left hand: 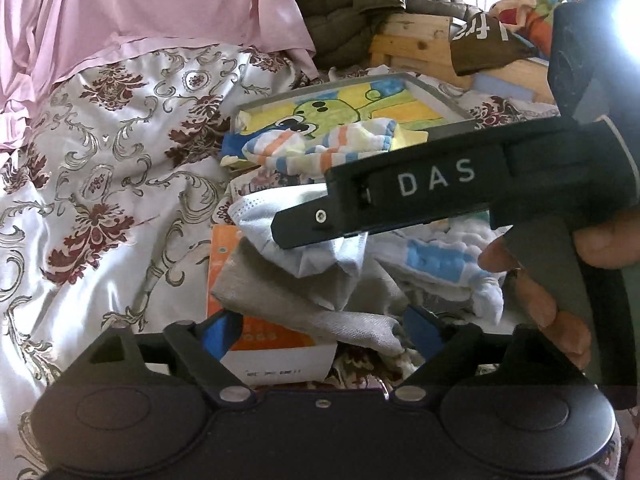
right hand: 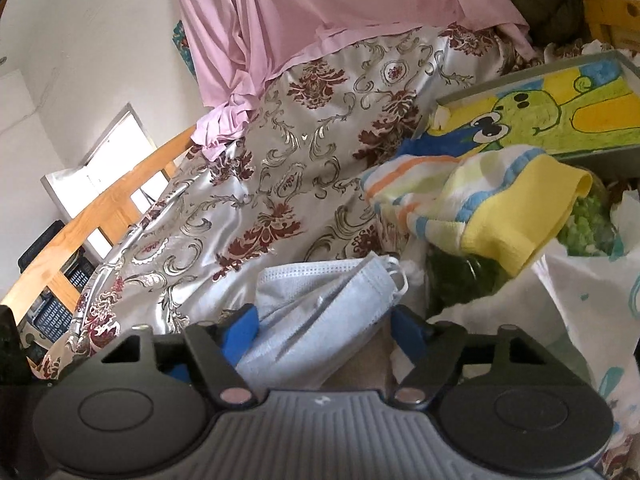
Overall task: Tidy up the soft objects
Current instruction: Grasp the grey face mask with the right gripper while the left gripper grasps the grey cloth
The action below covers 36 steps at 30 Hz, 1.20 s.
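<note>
In the right wrist view a pale blue face mask [right hand: 320,308] lies bunched on the patterned satin bedspread [right hand: 280,168], between the blue pads [right hand: 242,330] of my right gripper [right hand: 324,332]. The jaws stand wide and I see no squeeze on the mask. From the left wrist view, that gripper's black body [left hand: 420,188] reaches across onto the mask [left hand: 260,220], with a hand on its handle. My left gripper [left hand: 322,326] is open around a grey cloth [left hand: 312,308] that lies over an orange and white box [left hand: 276,356]. A striped towel [right hand: 424,196] and a yellow cloth [right hand: 516,220] lie beyond.
A framed cartoon picture [left hand: 360,112] lies behind the pile. A pink sheet [left hand: 132,12] hangs at the back, beside olive quilted cushions [left hand: 344,8] and a wooden crate [left hand: 412,48]. A white plastic bag [right hand: 592,292] sits right, the wooden bed rail [right hand: 100,208] left.
</note>
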### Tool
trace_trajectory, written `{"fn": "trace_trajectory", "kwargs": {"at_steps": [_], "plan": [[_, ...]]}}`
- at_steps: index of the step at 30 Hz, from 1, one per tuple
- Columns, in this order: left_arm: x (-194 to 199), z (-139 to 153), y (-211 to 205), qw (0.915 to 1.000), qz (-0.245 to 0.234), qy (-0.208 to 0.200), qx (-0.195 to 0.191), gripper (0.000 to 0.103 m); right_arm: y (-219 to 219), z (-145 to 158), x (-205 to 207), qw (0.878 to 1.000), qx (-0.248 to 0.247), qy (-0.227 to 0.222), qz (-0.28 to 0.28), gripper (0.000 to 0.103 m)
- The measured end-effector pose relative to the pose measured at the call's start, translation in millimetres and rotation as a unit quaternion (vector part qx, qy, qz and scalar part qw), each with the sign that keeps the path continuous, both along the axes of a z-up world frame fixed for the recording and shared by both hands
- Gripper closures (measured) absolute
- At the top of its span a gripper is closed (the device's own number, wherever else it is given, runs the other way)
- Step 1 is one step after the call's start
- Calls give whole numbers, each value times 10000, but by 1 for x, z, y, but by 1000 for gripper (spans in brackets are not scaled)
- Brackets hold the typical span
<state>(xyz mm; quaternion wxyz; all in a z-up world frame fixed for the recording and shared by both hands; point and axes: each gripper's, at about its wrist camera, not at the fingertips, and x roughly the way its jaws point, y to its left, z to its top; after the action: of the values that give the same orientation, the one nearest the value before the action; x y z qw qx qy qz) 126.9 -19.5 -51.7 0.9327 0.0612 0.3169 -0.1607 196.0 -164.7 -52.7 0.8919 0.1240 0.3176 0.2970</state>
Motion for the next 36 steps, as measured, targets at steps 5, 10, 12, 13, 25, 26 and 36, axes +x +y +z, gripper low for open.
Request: {"fn": "trace_trajectory", "kwargs": {"at_steps": [5,10,12,13,25,26,36], "plan": [[4,-1,3,9998,64,-69,-193,24,1,-3,4,9999,80,81,-15,37],[5,0,4,9993,87,-153,-343,24,-6,-6,8,9990,333,251,-148,54],[6,-1,3,9993,95,-157,-325,24,-11,-6,9,9984,437,270,-216,62],[7,-2,3,9993,99,-151,-330,26,-12,-6,9,9983,463,263,-248,68],[14,-3,15,9978,342,14,-569,54,-21,12,-5,9960,17,-433,-777,87],[14,-3,15,9976,394,18,-571,59,-22,13,-6,9958,-25,-451,-797,88],[18,-4,13,9969,480,-15,-625,68,-17,11,-16,9937,-396,-638,-835,90]]}}
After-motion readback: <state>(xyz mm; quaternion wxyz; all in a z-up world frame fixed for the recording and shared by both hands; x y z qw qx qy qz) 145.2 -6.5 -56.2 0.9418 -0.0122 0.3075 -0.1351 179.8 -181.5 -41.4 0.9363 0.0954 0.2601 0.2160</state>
